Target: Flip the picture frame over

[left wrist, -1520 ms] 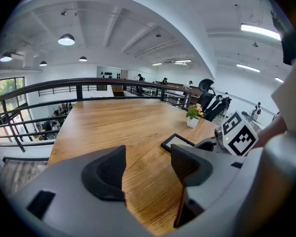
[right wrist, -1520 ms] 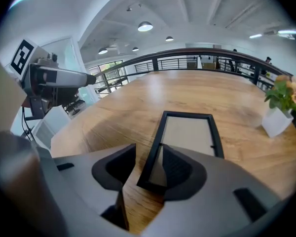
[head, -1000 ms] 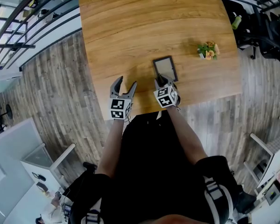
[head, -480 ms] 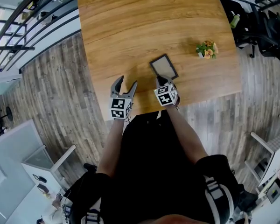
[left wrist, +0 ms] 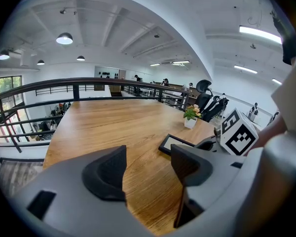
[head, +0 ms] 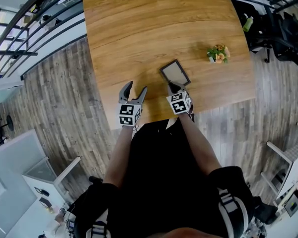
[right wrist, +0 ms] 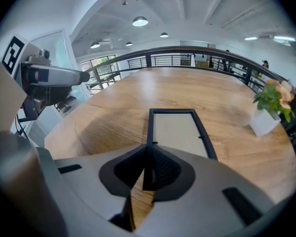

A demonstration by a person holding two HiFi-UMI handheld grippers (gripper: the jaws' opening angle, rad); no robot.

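The black picture frame (head: 175, 73) with a pale panel lies near the front edge of the wooden table (head: 139, 29), skewed to the table's edges. My right gripper (head: 174, 88) is at its near corner. In the right gripper view the frame's (right wrist: 177, 127) left rail runs between the jaws of my right gripper (right wrist: 149, 169), which are closing and pinch it. My left gripper (head: 132, 89) hovers over the front edge to the left, open and holding nothing (left wrist: 148, 169). The left gripper view shows the frame (left wrist: 175, 143) to the right.
A small potted plant (head: 217, 54) in a white pot stands to the right of the frame, near the table's right edge. Wooden floor and a black railing (head: 35, 29) surround the table. Office chairs (head: 283, 29) stand at the far right.
The picture frame has turned from nearly square with the table to skewed, its far end swung left. The right gripper's jaws have closed on its near corner. The left gripper stayed put.
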